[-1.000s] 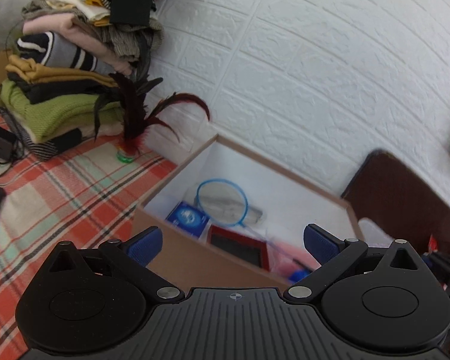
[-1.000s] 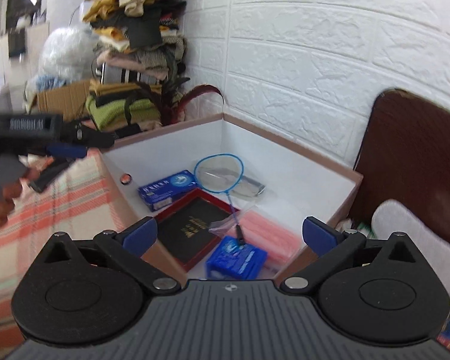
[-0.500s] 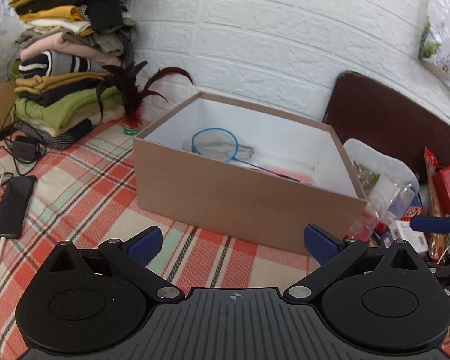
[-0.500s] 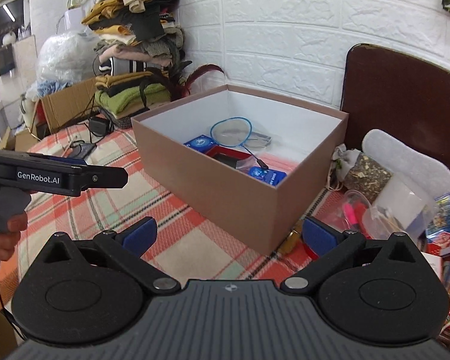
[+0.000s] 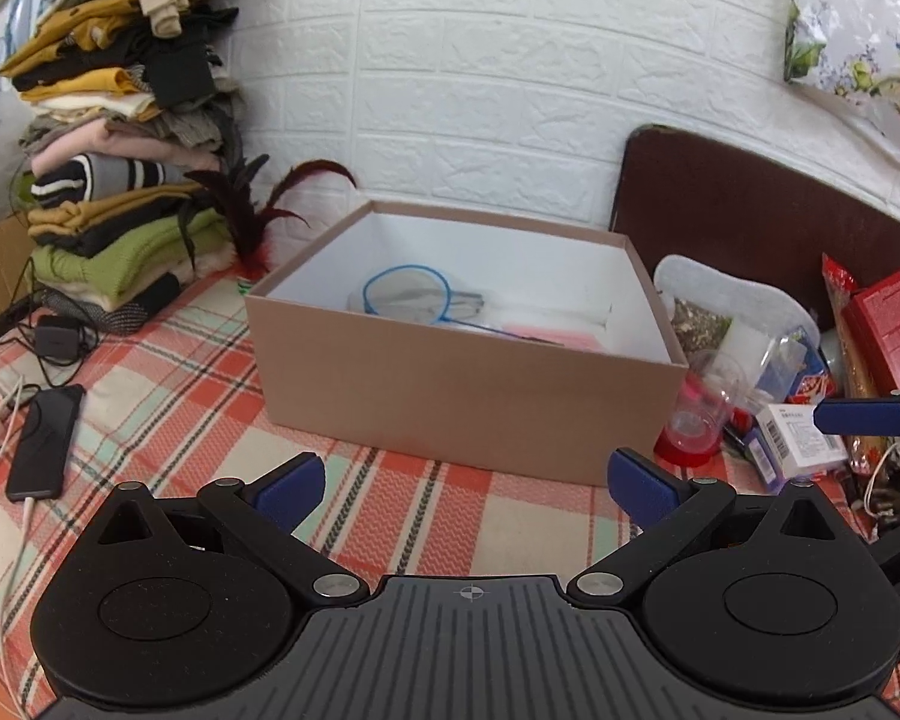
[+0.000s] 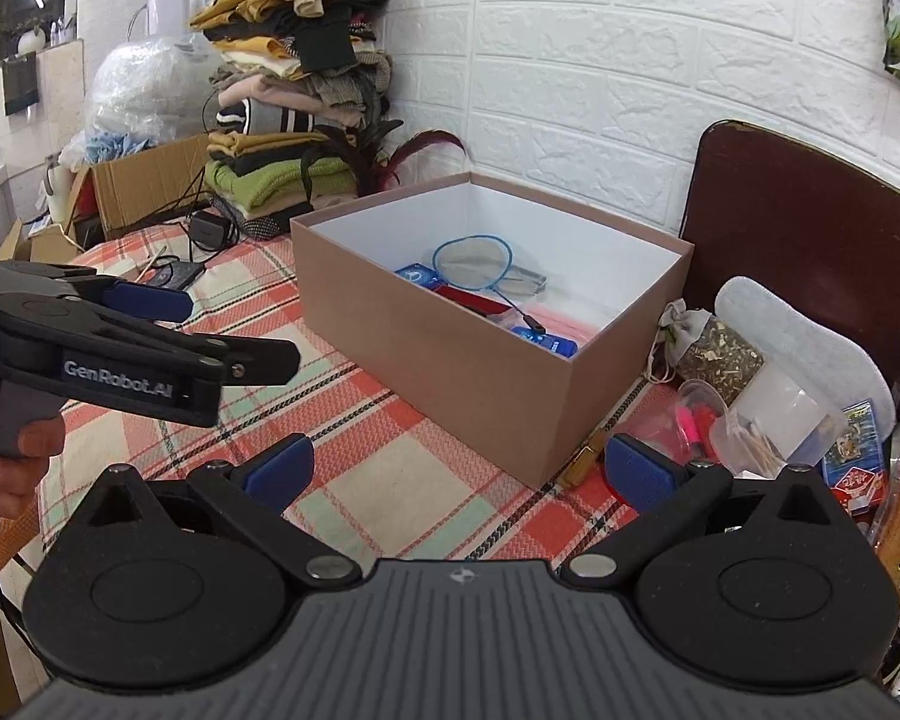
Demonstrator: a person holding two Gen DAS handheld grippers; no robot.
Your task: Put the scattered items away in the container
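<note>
blue-padded jaws of left gripper (image 5: 467, 485) and right gripper (image 6: 459, 468) gape wide, holding nothing.

Folded clothes stack (image 5: 114, 138) fills the upper left, against a white brick wall (image 5: 480, 60). Dark feather duster (image 5: 252, 222) stands just beside the stack. Black phone (image 5: 45, 450) — cable attached — lies lower left on the plaid tablecloth (image 5: 168, 408).

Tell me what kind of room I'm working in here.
Most likely a lived-in home room, perhaps a bedroom or storage corner: a tall pile of folded clothes against a white brick-pattern wall, a plaid cloth-covered table and a wooden chair back.
</note>
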